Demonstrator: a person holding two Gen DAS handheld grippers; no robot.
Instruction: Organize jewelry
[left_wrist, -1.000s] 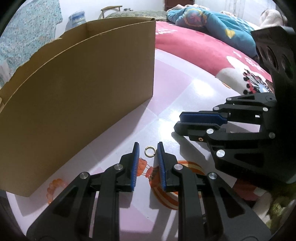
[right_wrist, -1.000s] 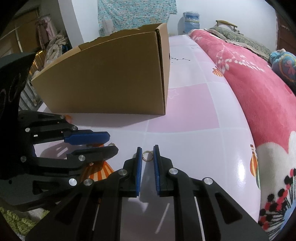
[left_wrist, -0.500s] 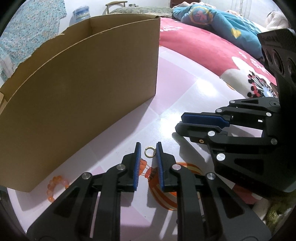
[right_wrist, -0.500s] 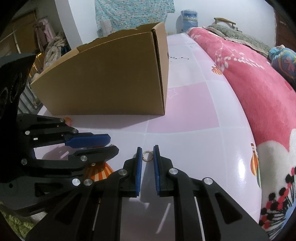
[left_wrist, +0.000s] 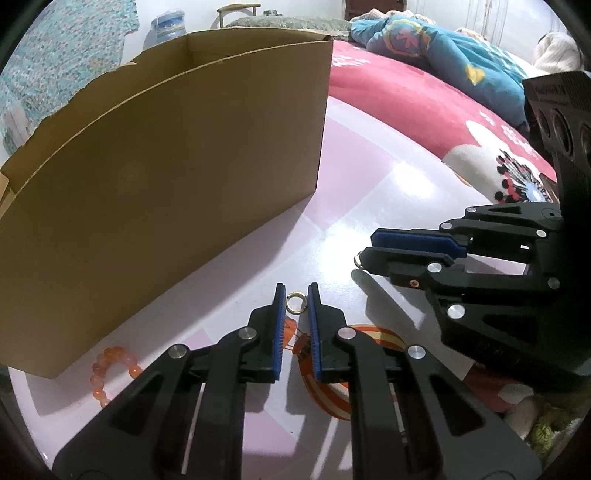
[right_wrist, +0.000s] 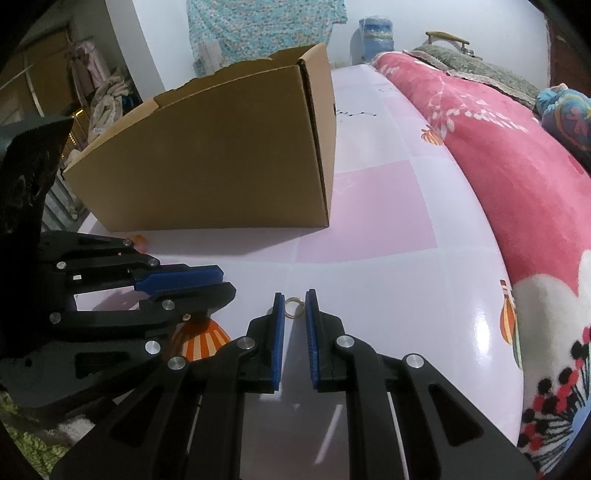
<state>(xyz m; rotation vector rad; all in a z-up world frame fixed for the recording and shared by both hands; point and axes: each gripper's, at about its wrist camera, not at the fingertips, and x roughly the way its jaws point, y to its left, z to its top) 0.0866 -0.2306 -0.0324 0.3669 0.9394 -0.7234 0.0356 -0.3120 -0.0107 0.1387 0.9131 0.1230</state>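
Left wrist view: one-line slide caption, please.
Left tongs pinch a gold ring beside the cardboard box; orange bead bracelet lies nearby.

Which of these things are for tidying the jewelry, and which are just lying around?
For the job: gold ring in the left tool, another ring in the right tool, orange bead bracelet, cardboard box.

Just lying about: pink blanket, blue quilt.

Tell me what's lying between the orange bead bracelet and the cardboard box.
Nothing. In the left wrist view the orange bead bracelet lies just off the cardboard box corner, with only bare pink tabletop between them.
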